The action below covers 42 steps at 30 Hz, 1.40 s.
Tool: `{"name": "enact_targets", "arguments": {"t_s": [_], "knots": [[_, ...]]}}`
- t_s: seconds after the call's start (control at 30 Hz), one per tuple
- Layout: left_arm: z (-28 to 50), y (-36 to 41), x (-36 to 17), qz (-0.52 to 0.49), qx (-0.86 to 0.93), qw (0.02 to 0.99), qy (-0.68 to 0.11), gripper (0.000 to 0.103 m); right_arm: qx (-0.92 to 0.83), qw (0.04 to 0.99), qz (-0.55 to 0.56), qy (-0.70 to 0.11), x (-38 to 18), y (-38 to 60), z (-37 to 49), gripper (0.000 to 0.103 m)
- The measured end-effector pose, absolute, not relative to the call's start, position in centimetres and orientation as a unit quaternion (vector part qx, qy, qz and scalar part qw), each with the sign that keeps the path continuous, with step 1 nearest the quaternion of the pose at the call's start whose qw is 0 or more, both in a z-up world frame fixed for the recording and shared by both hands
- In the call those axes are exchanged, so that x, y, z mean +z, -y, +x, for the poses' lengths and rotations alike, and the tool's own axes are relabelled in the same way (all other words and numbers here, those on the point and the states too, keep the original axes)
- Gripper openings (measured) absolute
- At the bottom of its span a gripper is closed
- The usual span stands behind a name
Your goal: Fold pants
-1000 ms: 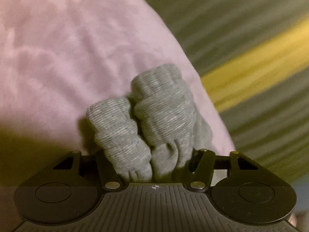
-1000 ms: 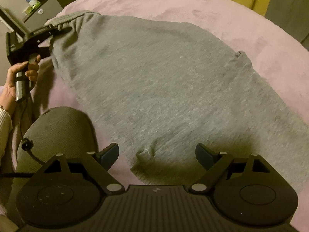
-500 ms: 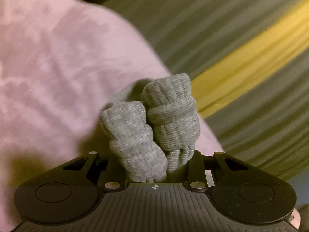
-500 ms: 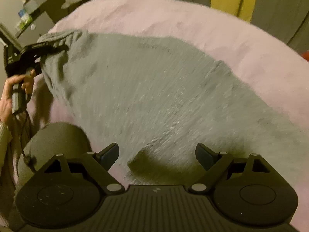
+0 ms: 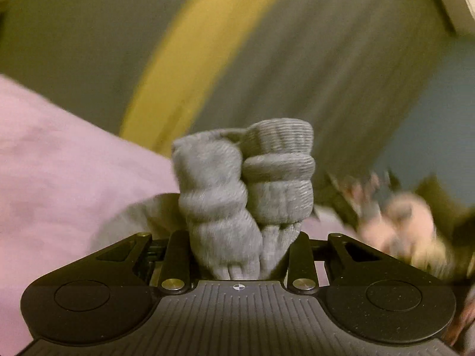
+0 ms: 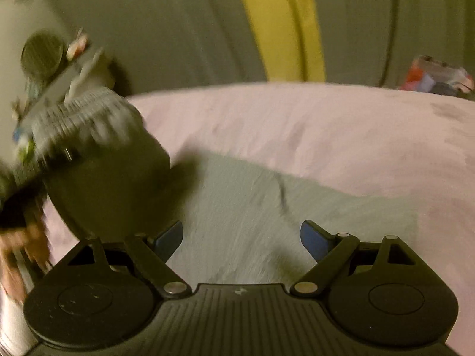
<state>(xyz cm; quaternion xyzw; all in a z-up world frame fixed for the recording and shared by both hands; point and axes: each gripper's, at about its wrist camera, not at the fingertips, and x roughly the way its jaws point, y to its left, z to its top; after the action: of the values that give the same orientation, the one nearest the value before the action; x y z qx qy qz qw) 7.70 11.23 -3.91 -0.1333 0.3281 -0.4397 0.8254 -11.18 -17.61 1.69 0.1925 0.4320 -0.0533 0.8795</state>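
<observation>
The grey pants (image 6: 237, 201) lie on a pink bed cover (image 6: 326, 136). One ribbed end (image 6: 86, 112) is lifted off the bed at the left, blurred by motion. My left gripper (image 5: 239, 237) is shut on that bunched ribbed end (image 5: 246, 184), which fills the space between its fingers. In the right wrist view the left gripper (image 6: 26, 172) shows as a dark blur under the raised cloth. Over the flat part of the pants my right gripper (image 6: 242, 234) stands open, nothing between its blue pads (image 6: 169, 237).
A grey curtain with a yellow stripe (image 6: 282, 29) hangs behind the bed. A shelf with small items (image 6: 50, 59) is at the far left, colourful objects (image 6: 439, 77) at the far right. A blurred hand (image 5: 400, 222) shows beside the bunched cloth.
My left gripper has tightened on the bunched end, risen and swung across, pulling that end off the bed. My right gripper has risen and tilted up, still open.
</observation>
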Motion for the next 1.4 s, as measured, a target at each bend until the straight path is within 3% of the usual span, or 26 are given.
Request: {"name": "enact_targets", "arguments": {"t_s": [0.2,0.33,0.5,0.6,0.67,0.77,0.83,0.93,1.0,1.1,1.4], "knots": [[-1.0,1.7,-13.1,0.055,-0.473,0.791,-0.385,0.030,-0.089,0.869,0.262,-0.410,2.3,21.7,-13.7,0.087],[-6.1,4.0,-15.5,0.199,-0.475,0.804,-0.297,0.031,-0.102,0.846,0.252,-0.458,-1.5,23.0,-13.4,0.087],[-6.0,3.8,-15.7,0.190,-0.475,0.806,-0.297,0.032,-0.101,0.803,0.281,-0.515,-7.6,24.7,-11.6,0.088],[-7.9,4.8,-16.2,0.234,-0.471,0.808,-0.266,0.038,-0.047,0.774,0.348,-0.527,-10.0,25.4,-10.1,0.095],[-9.1,5.5,-16.4,0.269,-0.467,0.806,-0.243,0.044,-0.036,0.770,0.338,-0.540,-10.2,24.1,-8.9,0.100],[-10.0,5.8,-16.8,0.290,-0.465,0.805,-0.229,0.047,-0.035,0.774,0.278,-0.568,-10.9,22.3,-6.8,0.100],[-10.3,5.8,-17.0,0.296,-0.465,0.804,-0.221,0.049,-0.038,0.765,0.266,-0.585,-11.6,21.6,-6.2,0.096],[-10.7,5.7,-16.9,0.302,-0.464,0.805,-0.214,0.057,-0.063,0.765,0.258,-0.587,-12.2,21.9,-6.1,0.054],[-11.1,5.7,-16.5,0.303,-0.468,0.802,-0.214,0.054,-0.065,0.771,0.271,-0.573,-12.1,22.7,-6.4,0.044],[-11.3,5.9,-15.5,0.306,-0.460,0.807,-0.210,0.046,-0.059,0.792,0.261,-0.548,-11.2,22.3,-7.4,0.041],[-12.4,7.4,-11.4,0.265,-0.425,0.846,-0.182,0.043,-0.044,0.847,0.283,-0.447,-5.7,23.9,-10.8,0.041]]}}
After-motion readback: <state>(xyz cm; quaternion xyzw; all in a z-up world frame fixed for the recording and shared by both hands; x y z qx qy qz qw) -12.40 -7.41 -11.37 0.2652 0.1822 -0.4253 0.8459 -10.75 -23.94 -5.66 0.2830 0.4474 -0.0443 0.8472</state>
